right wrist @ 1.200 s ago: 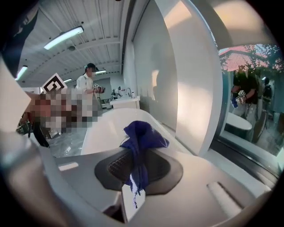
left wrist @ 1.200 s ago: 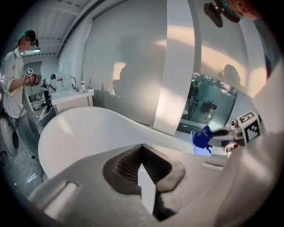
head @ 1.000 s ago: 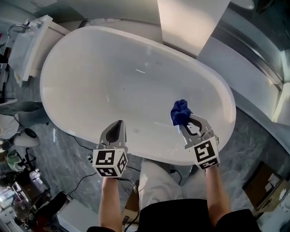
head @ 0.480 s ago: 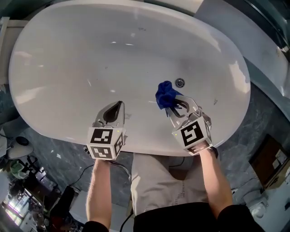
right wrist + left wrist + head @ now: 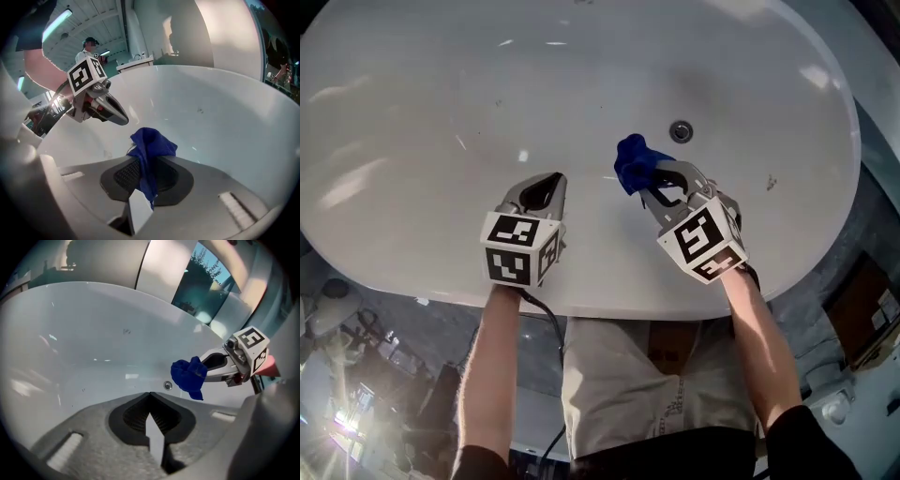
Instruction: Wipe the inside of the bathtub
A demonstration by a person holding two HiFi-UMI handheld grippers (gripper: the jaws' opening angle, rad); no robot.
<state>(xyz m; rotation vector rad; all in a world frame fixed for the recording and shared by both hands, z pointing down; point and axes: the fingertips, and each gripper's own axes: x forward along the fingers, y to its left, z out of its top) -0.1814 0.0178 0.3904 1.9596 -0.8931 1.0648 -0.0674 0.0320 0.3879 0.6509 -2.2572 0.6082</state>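
Bathtub (image 5: pixel 412 122): fills the upper part of the head view, long axis running left to right, near rim toward the person.
Drain (image 5: pixel 681 130): in the tub floor, right of centre.
Cloth (image 5: pixel 634 164): between the jaws of the right gripper (image 5: pixel 645 180), inside the tub, just beside the drain on its near-left side; contact with the tub surface cannot be told.
Left gripper (image 5: pixel 551 182): left of the right gripper, over the tub's near wall, apart from the cloth.
Both forearms: cross the near rim.
Person's legs (image 5: pixel 628 375): before the near rim, between the forearms.
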